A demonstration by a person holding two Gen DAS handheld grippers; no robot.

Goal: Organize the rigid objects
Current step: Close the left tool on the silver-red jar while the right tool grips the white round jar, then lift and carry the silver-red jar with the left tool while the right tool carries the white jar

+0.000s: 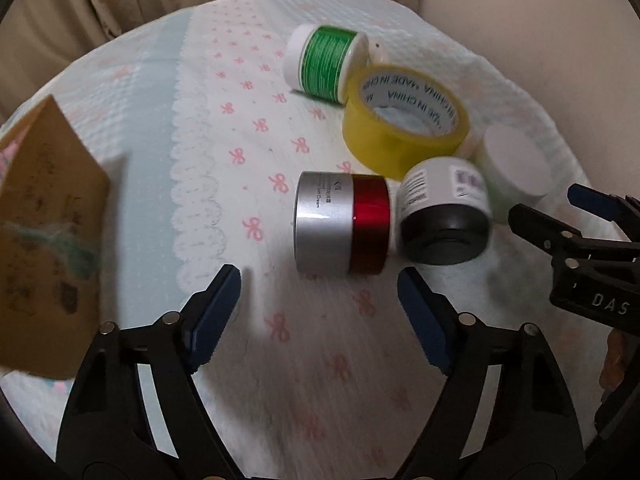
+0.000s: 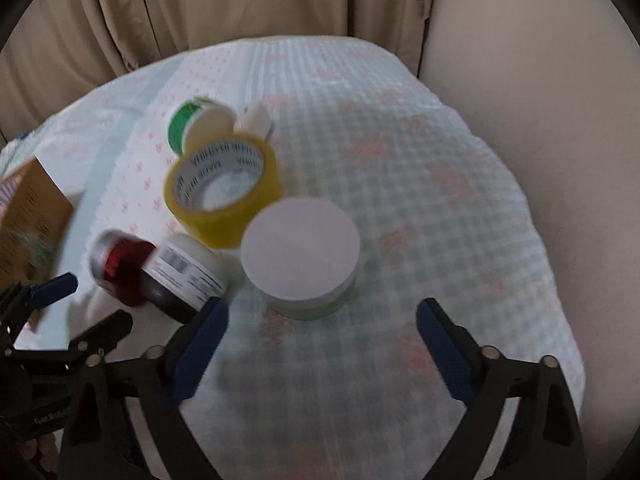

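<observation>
where beige curtains (image 2: 224, 4) hang behind, a pale bow-print cloth (image 1: 240, 128) covers the surface. silver-and-red jar (image 1: 342, 226) lies on its side just beyond the left gripper (image 1: 320, 308), axis running left-right, silver end left. both left and right gripper (image 2: 322, 344) agape, holding nothing.

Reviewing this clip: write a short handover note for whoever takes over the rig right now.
Left gripper: open, empty, aimed at the silver-and-red jar lying on its side.
Right gripper: open, empty, aimed at the upright white-lidded jar.
Clustered on the cloth: black-and-white jar, yellow tape roll, green-labelled jar, all tipped. Brown box at left.
Done: nothing grasped.
Left: everything to sort.
</observation>
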